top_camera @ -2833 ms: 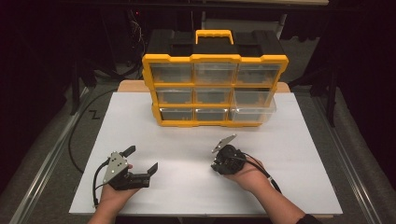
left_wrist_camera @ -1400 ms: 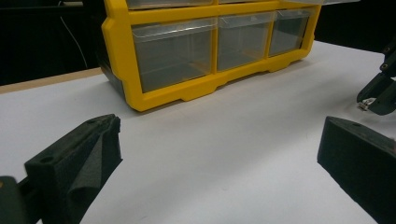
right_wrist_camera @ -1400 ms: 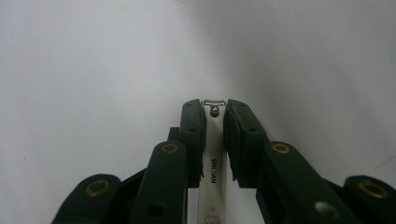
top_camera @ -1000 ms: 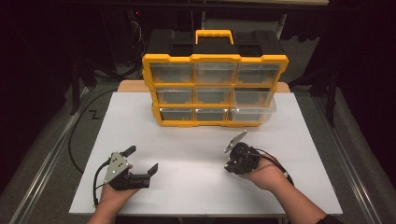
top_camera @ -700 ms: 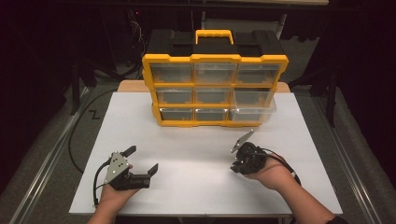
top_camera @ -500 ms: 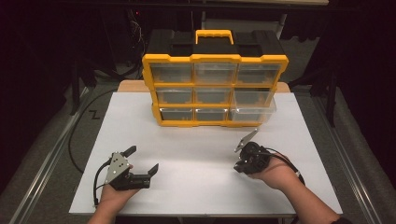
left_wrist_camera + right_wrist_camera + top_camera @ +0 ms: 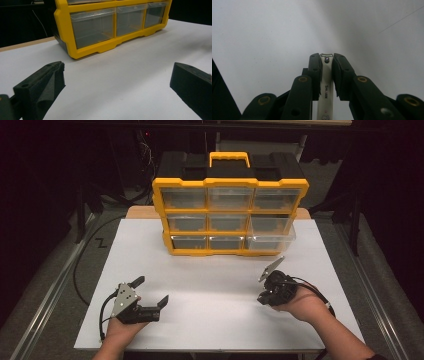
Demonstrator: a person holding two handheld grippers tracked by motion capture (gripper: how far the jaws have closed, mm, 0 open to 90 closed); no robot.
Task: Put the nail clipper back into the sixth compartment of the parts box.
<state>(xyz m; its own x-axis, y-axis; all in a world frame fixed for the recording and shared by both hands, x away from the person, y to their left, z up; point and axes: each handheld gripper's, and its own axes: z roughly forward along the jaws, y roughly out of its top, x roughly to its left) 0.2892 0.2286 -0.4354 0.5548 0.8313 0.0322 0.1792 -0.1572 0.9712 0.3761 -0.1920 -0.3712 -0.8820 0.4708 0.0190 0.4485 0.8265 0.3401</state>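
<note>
A yellow and black drawer organizer point(image 7: 230, 215) with clear drawers stands at the back of the white tabletop point(image 7: 215, 285); its bottom row also fills the top of the left gripper view point(image 7: 112, 27). My left gripper point(image 7: 150, 291) rests at the front left with its jaws wide open and nothing between them point(image 7: 117, 80). My right gripper point(image 7: 262, 296) is held at the front right, pointing down at the table. It is shut point(image 7: 327, 58) on a slim white strip with a metal tip point(image 7: 325, 92), possibly a nail clipper.
The organizer's bottom right drawer point(image 7: 272, 240) sticks out a little toward me. Black cables point(image 7: 80, 265) run along the floor left of the table. A wooden board edge point(image 7: 140, 212) shows behind the white top.
The right hand has carried its gripper rightward and slightly away from me, still shut on the white strip. The left gripper has stayed put.
</note>
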